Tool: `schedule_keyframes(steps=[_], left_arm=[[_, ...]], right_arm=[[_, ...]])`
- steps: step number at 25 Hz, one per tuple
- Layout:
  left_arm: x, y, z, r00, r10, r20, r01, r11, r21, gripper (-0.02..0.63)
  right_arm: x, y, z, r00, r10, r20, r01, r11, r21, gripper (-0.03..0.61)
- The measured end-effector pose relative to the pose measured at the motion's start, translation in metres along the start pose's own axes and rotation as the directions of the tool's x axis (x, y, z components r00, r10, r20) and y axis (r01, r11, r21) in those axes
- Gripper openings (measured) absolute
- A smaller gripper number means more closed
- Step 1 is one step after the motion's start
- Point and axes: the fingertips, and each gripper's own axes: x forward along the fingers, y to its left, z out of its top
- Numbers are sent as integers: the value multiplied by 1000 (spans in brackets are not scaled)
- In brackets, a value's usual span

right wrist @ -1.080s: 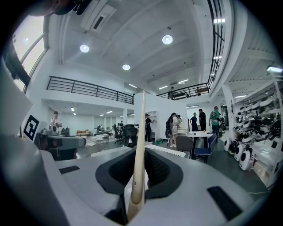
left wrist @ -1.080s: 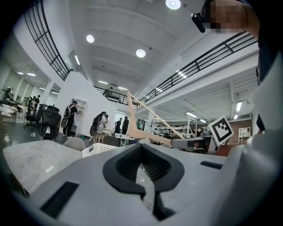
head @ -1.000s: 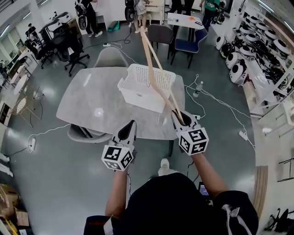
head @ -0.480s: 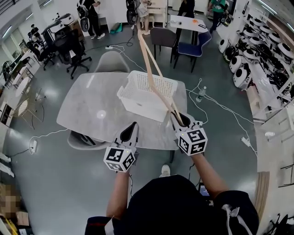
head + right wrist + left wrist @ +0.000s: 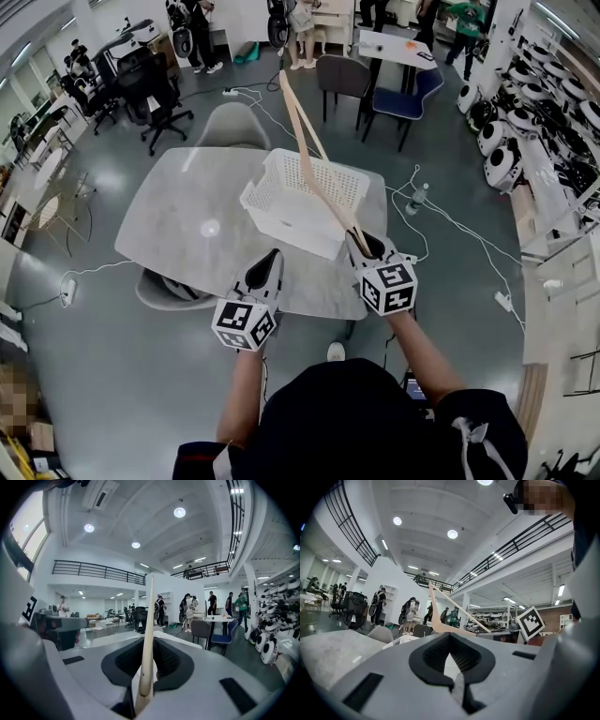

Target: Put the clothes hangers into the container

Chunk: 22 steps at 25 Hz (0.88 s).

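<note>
Little is altered over the last second: the wooden hanger (image 5: 300,117) is still clamped in the jaws of the right gripper (image 5: 367,246) and slanted above the white container (image 5: 291,220) on the worktop (image 5: 178,216). The jaws of the left gripper (image 5: 265,272) are closed on nothing. Its release is judged still pending.

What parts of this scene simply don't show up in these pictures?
- Gripped end of the hanger: head view, buried in the right claw.
- Far tip of the hanger: head view, too small to show any hook.
- Basket: right gripper view, the claw's own body covers nearly all of it.
</note>
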Motion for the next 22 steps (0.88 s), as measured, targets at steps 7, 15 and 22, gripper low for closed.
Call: schedule_keyframes(steps=[7,15,22], left_arm=[[18,7,-3,1000,18,-6,-18,1000,-15,5],[28,16,-2,999,53,-11,-53,998,-15,5],[39,24,-8,997,68,-22,-69,997,-21,5]], right_arm=[[26,-8,-24,996,28,-82,-29,1000,-4,61],[56,-13,-58,978,63,-201,-68,997,-20,61],[74,-22,-81,958,64,-278,-73,997,-19,61]])
